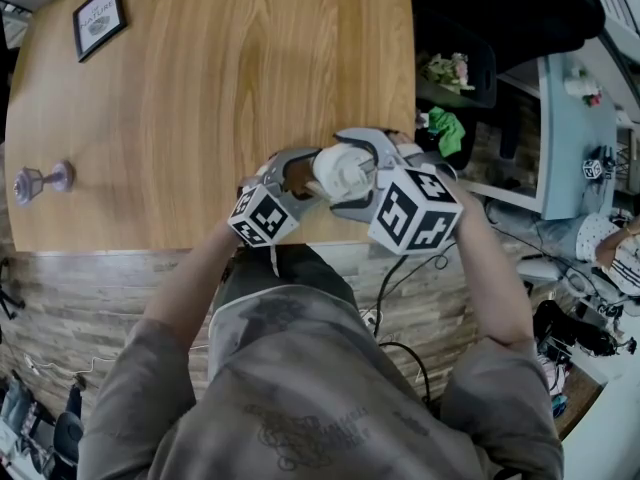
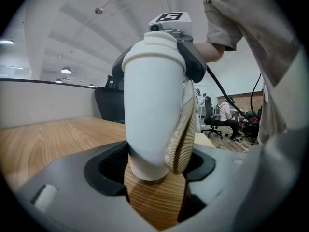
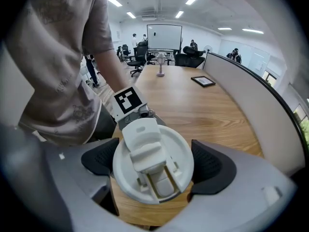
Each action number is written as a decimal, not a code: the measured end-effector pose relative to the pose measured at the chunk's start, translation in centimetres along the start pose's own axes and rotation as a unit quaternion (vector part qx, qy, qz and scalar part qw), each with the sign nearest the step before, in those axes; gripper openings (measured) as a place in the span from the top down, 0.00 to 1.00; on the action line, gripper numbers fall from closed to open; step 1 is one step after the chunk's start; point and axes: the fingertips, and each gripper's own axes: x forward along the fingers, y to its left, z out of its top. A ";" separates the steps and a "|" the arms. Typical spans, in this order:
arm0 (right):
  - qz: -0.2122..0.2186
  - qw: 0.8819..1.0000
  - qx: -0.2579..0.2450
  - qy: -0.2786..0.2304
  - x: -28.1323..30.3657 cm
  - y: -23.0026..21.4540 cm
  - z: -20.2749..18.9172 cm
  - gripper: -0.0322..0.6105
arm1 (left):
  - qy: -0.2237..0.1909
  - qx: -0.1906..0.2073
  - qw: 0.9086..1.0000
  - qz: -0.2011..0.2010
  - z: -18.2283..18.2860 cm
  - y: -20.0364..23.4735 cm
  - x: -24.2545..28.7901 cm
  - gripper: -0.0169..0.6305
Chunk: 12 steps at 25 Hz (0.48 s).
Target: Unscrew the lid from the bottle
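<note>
A white bottle [image 1: 340, 171] is held tilted above the near edge of the wooden table [image 1: 200, 118]. My left gripper [image 1: 300, 173] is shut on its lower end; in the left gripper view the bottle [image 2: 152, 105] rises from between the black pads [image 2: 108, 166], with a tan woven strap [image 2: 181, 139] hanging down its side. My right gripper [image 1: 365, 163] sits around the top. In the right gripper view the white flip lid [image 3: 145, 144] lies between the jaws of the right gripper [image 3: 154, 167], which stand open with a gap at the right pad [image 3: 212, 166].
A framed picture [image 1: 99, 19] lies at the table's far left corner and a purple hourglass-shaped object [image 1: 40, 181] at its left edge. Right of the table are a dark chair [image 1: 470, 58], a green item [image 1: 447, 128] and floor cables [image 1: 400, 268].
</note>
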 end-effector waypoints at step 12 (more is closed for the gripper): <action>-0.028 0.997 0.066 -0.025 -0.5 -0.5 0.2 0.22 | 0.003 -0.003 1.000 0.003 -0.2 0.0 0.0 0.51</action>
